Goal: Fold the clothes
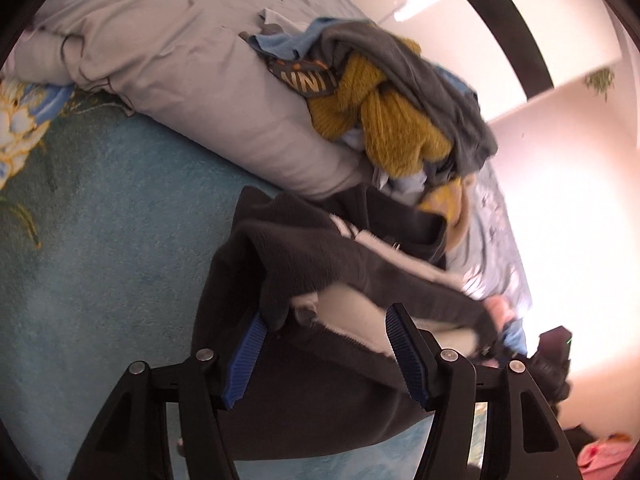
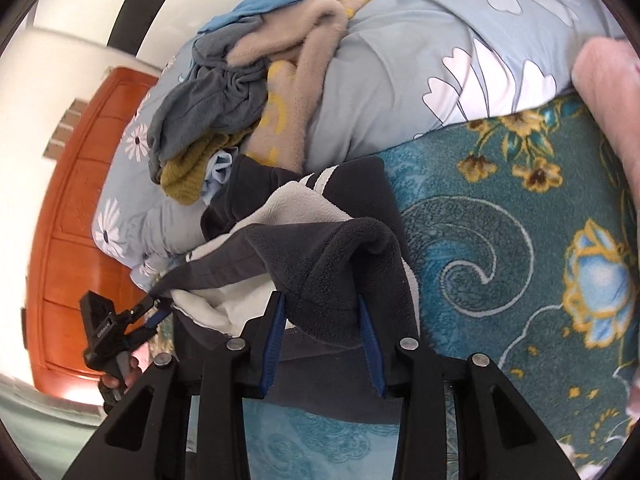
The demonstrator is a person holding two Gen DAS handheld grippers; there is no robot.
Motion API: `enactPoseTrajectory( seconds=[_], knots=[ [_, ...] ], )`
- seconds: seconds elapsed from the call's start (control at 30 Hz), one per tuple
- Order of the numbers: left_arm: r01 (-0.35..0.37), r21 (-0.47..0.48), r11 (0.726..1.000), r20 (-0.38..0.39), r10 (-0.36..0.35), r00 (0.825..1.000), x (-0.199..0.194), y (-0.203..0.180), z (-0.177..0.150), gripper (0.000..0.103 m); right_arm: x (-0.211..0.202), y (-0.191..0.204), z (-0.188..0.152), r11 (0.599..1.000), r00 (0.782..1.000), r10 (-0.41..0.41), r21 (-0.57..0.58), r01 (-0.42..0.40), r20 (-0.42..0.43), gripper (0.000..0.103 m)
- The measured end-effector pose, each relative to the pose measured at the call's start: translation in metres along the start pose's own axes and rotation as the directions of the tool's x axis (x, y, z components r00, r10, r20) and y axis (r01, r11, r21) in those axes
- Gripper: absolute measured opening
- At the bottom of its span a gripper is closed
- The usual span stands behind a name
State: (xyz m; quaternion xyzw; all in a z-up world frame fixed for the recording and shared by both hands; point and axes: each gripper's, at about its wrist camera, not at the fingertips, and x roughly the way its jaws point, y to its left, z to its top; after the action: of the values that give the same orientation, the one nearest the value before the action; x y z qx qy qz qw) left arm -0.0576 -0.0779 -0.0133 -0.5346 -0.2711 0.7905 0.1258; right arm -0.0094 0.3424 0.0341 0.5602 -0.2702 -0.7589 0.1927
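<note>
A dark grey fleece garment [image 1: 304, 264] with a pale lining hangs stretched between my two grippers above a teal blanket; it also shows in the right wrist view [image 2: 328, 252]. My left gripper [image 1: 326, 320] has its blue-padded fingers around a bunched edge of the fleece. My right gripper [image 2: 322, 308] has its fingers around another fold of it. The left gripper also shows in the right wrist view [image 2: 154, 312], pinching the garment's far edge.
A pile of unfolded clothes, mustard knit [image 1: 384, 120] and grey cloth [image 2: 208, 104], lies on a floral duvet [image 2: 420, 60]. A grey pillow [image 1: 180, 60] lies behind the teal patterned blanket [image 2: 500, 248]. An orange wooden door [image 2: 80, 208] stands at the left.
</note>
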Motion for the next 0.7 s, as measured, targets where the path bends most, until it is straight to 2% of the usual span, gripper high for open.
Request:
enactPoseTrajectory(
  seconds=[0.07, 0.13, 0.2, 0.3, 0.33, 0.37, 0.53, 0.7],
  knots=[
    [-0.064, 0.053, 0.997, -0.012, 0.064, 0.998, 0.006, -0.003, -0.002, 0.064, 0.001, 0.003, 0.001, 0.999, 1.000, -0.024, -0.029, 0.024, -0.005, 0.029],
    [-0.064, 0.051, 0.997, -0.010, 0.065, 0.998, 0.009, -0.001, 0.000, 0.064, 0.001, 0.005, 0.002, 0.999, 1.000, -0.024, -0.049, 0.023, -0.014, 0.025],
    [-0.030, 0.004, 1.000, 0.000, 0.030, 1.000, 0.009, 0.005, 0.004, 0.057, 0.001, 0.007, 0.003, 0.998, 1.000, -0.016, -0.064, 0.014, -0.024, 0.021],
    [0.030, -0.078, 0.996, 0.021, -0.029, 0.999, 0.005, 0.017, 0.015, 0.036, 0.000, 0.006, 0.009, 0.999, 0.999, 0.027, -0.046, -0.029, -0.027, 0.018],
    [0.034, -0.096, 0.995, 0.028, -0.032, 0.999, 0.003, 0.020, 0.019, 0.018, -0.001, 0.004, 0.013, 0.998, 0.998, 0.059, -0.023, -0.060, -0.021, 0.018],
    [0.052, -0.121, 0.991, 0.034, -0.048, 0.998, 0.002, 0.023, 0.024, 0.008, -0.001, 0.002, 0.017, 0.996, 0.996, 0.091, 0.000, -0.091, -0.014, 0.017],
    [0.142, -0.230, 0.963, 0.084, -0.126, 0.989, 0.002, 0.033, 0.051, 0.008, 0.000, -0.012, 0.046, 0.958, 0.970, 0.236, 0.158, -0.241, 0.055, 0.016],
    [0.190, -0.340, 0.921, 0.136, -0.152, 0.979, 0.012, 0.047, 0.074, 0.007, 0.022, -0.026, 0.070, 0.938, 0.975, 0.209, 0.269, -0.220, 0.071, 0.016]
  ],
)
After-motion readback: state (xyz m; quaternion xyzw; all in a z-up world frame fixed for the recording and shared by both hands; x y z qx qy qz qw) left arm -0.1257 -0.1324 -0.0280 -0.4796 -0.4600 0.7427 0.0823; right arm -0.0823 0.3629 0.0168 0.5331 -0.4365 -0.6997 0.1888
